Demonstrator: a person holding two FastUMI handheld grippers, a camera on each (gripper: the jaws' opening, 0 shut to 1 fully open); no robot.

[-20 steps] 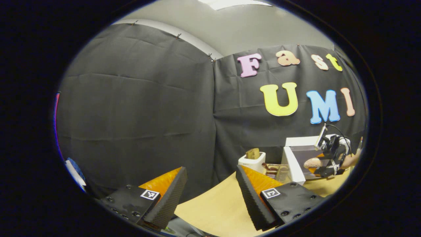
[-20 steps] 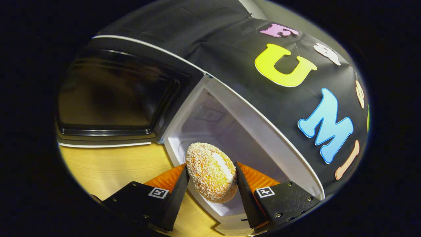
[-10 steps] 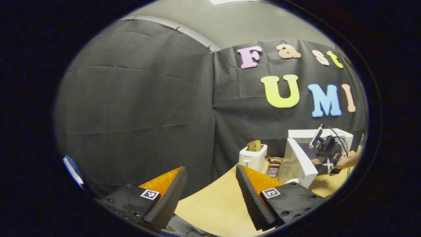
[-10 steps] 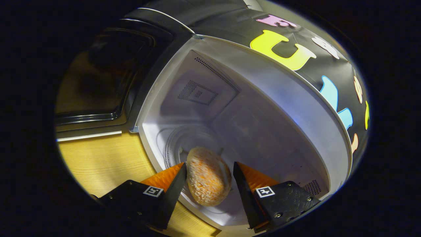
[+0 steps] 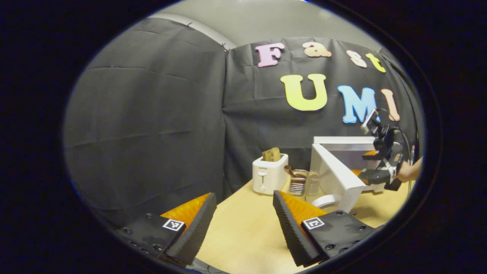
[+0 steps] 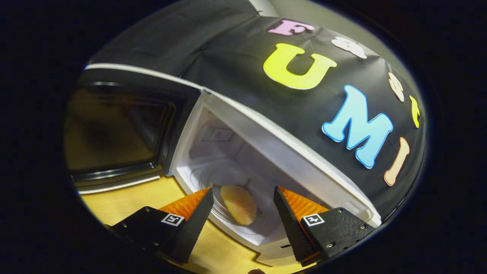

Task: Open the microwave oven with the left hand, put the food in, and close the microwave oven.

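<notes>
Bun (image 6: 238, 203) now released on microwave (image 6: 266, 152) turntable, right gripper (image 6: 243, 213) fingers spread and withdrawn, left gripper (image 5: 243, 217) fingers spread.

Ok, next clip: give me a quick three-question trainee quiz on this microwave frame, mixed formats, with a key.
1. True or false: the microwave door stands open.
2. Where does the breaded bun lie? A) between the right gripper's fingers B) on the turntable inside the microwave C) on the wooden table
3. Fill in: beside the microwave, in the left gripper view, stands a white ______ with bread in its slot.

Key: 1 true; 2 B; 3 toaster. The left gripper is open and holds nothing.
</notes>
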